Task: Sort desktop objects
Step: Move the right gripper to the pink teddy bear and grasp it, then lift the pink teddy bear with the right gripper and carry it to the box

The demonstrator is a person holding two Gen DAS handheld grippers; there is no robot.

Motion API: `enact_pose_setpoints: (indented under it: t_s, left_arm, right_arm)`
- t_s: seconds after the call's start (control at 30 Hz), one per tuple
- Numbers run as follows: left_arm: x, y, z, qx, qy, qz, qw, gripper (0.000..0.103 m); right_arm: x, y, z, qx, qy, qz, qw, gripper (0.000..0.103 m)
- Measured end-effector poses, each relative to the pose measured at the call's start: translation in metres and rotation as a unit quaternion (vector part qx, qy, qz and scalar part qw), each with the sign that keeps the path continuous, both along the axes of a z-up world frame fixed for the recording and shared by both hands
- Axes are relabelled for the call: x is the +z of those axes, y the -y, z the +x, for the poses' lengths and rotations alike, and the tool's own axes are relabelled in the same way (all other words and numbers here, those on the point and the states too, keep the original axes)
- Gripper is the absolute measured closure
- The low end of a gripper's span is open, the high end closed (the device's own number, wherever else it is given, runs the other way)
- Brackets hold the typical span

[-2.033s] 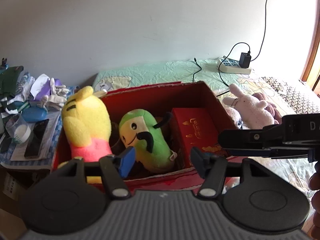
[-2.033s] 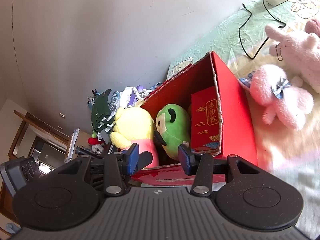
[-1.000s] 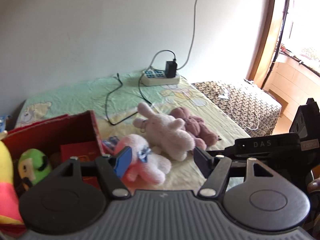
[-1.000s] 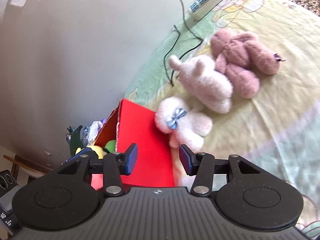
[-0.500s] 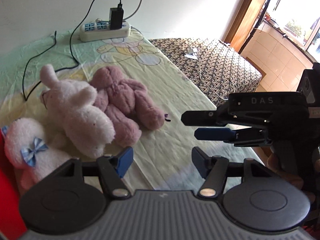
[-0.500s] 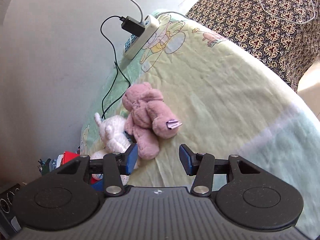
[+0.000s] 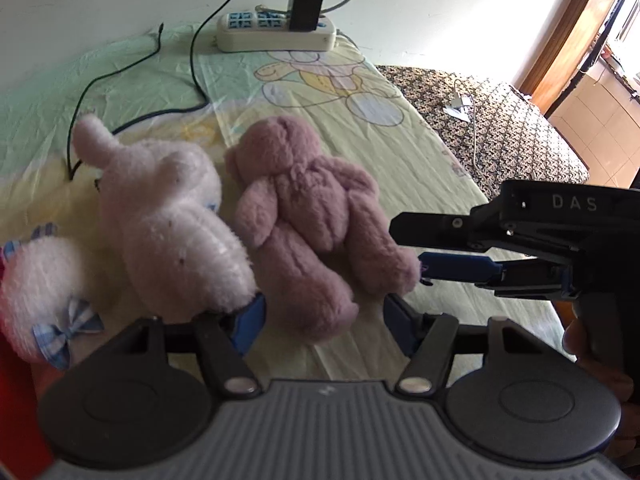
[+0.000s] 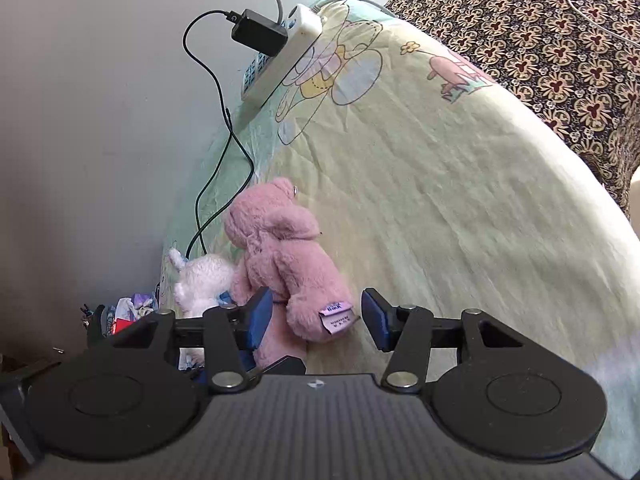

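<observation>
A mauve teddy bear (image 7: 296,200) lies face down on the pale bedsheet (image 7: 360,148), next to a white-pink rabbit plush (image 7: 168,220) and a pink plush with a blue bow (image 7: 36,280). My left gripper (image 7: 323,320) hovers open just over the bear's near leg, and its pads stand clear of the fur. My right gripper (image 7: 408,246) comes in from the right at the bear's other foot. In the right wrist view that gripper (image 8: 316,312) has its jaws opening around the bear (image 8: 280,256), at the foot with the purple label. The rabbit plush (image 8: 204,280) lies behind the bear.
A white power strip (image 7: 276,32) with a black charger and trailing cables sits by the wall. A brown patterned cloth (image 7: 500,128) covers the bed's right part. A red box edge (image 7: 12,400) shows at lower left. A hand (image 7: 588,348) holds the right gripper.
Both grippers swung away from the red box and sank toward the mauve bear, which now fills the views. The right jaws stand a little wider than before.
</observation>
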State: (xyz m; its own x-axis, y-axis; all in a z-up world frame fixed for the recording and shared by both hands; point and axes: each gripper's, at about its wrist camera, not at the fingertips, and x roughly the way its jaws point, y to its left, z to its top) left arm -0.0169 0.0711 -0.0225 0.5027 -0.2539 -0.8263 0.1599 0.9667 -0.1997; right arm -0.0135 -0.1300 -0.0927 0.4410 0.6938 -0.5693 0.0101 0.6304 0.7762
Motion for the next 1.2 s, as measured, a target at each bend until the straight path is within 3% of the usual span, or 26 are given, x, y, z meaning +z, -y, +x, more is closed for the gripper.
enact_pose_setpoints:
  t_s: [0.2, 0.33, 0.43, 0.63, 0.93, 1.13, 1.2]
  left_arm:
    - [-0.012, 0.001, 0.009, 0.004, -0.017, 0.006, 0.9998, 0.053]
    - [-0.012, 0.004, 0.007, 0.002, -0.009, 0.022, 0.9997, 0.059]
    - [-0.011, 0.001, 0.004, -0.002, -0.014, 0.016, 0.9998, 0.059]
    - [-0.002, 0.014, -0.022, -0.047, -0.006, 0.042, 0.9980, 0.059]
    - [-0.002, 0.022, -0.090, -0.143, -0.030, 0.026, 0.9890, 0.059]
    - [-0.004, 0.017, -0.124, -0.166, -0.049, 0.016, 0.9848, 0.059]
    - [-0.002, 0.014, -0.126, -0.158, -0.043, 0.014, 0.9863, 0.058]
  right_arm:
    - [-0.008, -0.020, 0.017, 0.031, 0.004, -0.003, 1.000, 0.051]
    - [-0.003, -0.031, 0.016, 0.059, 0.020, -0.041, 0.997, 0.068]
    - [-0.002, -0.025, 0.011, 0.063, 0.016, -0.031, 0.997, 0.072]
    - [0.005, -0.018, -0.011, 0.065, 0.007, -0.022, 0.998, 0.072]
    - [0.008, -0.003, -0.080, 0.087, 0.001, -0.059, 0.994, 0.072]
    - [0.002, 0.002, -0.122, 0.092, -0.026, -0.061, 0.994, 0.069]
    - [0.001, 0.002, -0.128, 0.094, -0.030, -0.058, 0.993, 0.063]
